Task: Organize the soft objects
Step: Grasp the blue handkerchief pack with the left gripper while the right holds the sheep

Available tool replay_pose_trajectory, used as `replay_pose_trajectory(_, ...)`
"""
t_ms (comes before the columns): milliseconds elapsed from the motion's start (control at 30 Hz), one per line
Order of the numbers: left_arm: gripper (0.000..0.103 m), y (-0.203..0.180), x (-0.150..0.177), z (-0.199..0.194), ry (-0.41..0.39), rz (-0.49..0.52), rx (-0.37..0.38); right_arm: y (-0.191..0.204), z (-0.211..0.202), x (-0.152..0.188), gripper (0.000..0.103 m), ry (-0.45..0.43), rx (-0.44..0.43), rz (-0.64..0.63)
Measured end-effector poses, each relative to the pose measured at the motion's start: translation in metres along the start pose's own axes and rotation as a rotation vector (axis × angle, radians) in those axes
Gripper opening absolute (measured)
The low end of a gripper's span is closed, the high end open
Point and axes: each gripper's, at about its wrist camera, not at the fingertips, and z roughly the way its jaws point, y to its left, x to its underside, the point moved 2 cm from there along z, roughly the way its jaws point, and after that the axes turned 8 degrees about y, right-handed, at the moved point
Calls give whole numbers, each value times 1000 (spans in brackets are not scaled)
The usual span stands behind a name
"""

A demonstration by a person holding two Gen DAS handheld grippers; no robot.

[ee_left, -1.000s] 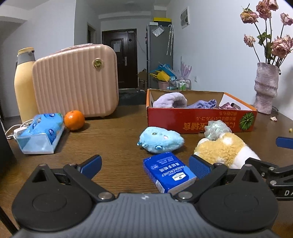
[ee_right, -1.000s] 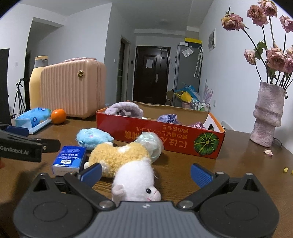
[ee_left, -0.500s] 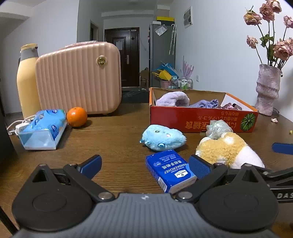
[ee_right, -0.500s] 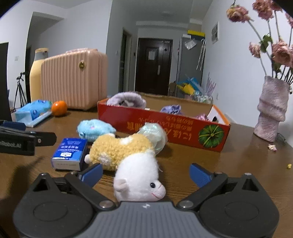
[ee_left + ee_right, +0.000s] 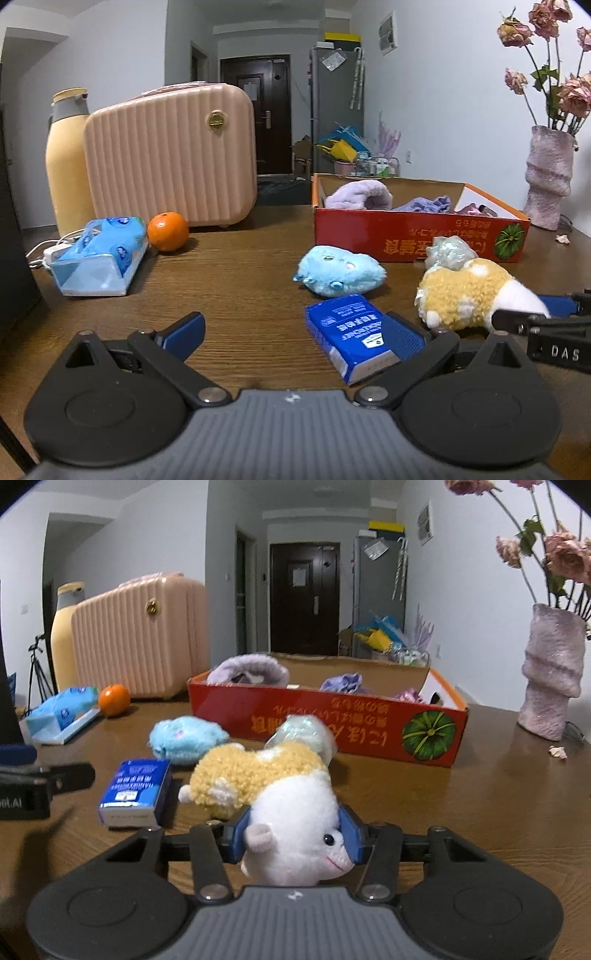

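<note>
Right wrist view alone shows the right gripper (image 5: 295,836), whose jaws have just been closing, pressing both sides of the fluffy yellow-and-white plush toy's (image 5: 291,812) head on the dark wood-grain bench (image 5: 480,812). Left wrist view shows the left gripper (image 5: 293,334) gaping wide beside a blue tissue pack (image 5: 354,341). Beyond stand a ribbed pink case (image 5: 173,155), a red cardboard box (image 5: 417,238) and a round blue plush (image 5: 340,271).

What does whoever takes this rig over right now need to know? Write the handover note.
Right gripper: jaws have just closed on the white head of the yellow-and-white plush, which lies on the table.
Left gripper: open, empty, blue tissue pack between its jaws.
Red box: already holds purple soft items.
Left: blue plush and the bagged item lie in front of the box.
</note>
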Motion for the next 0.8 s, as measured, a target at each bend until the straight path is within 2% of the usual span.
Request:
replay_pose_trajectory(167, 103, -7, -1, 9, 35, 3, 46, -7, -9, -4, 47, -58, 27, 25)
replay_pose_trajectory(267, 103, -19, -8, 21, 64, -15, 65, -12, -10, -5, 46, -61, 45, 34)
replay_pose_trajectory(400, 103, -33, -10, 34, 110, -38, 47, -19, -9, -3, 47, -43, 37, 48)
replay_pose_trajectory(533, 103, -36, -8, 36, 105, -26, 11, -19, -3, -2, 47, -12, 31, 40)
replay_pose_trajectory(667, 102, -36, -9, 49, 161, -41, 25, -16, 0, 0, 47, 1, 33, 30)
replay_pose_trajectory(733, 90, -38, -9, 53, 179, -49, 27, -16, 0, 0, 47, 2, 33, 31)
replay_pose_trajectory(767, 77, -39, -9, 55, 184, -45, 18, -16, 0, 0, 47, 5, 34, 31)
replay_pose_trajectory(800, 58, -40, -8, 56, 186, -38, 13, -16, 0, 0, 47, 7, 35, 30)
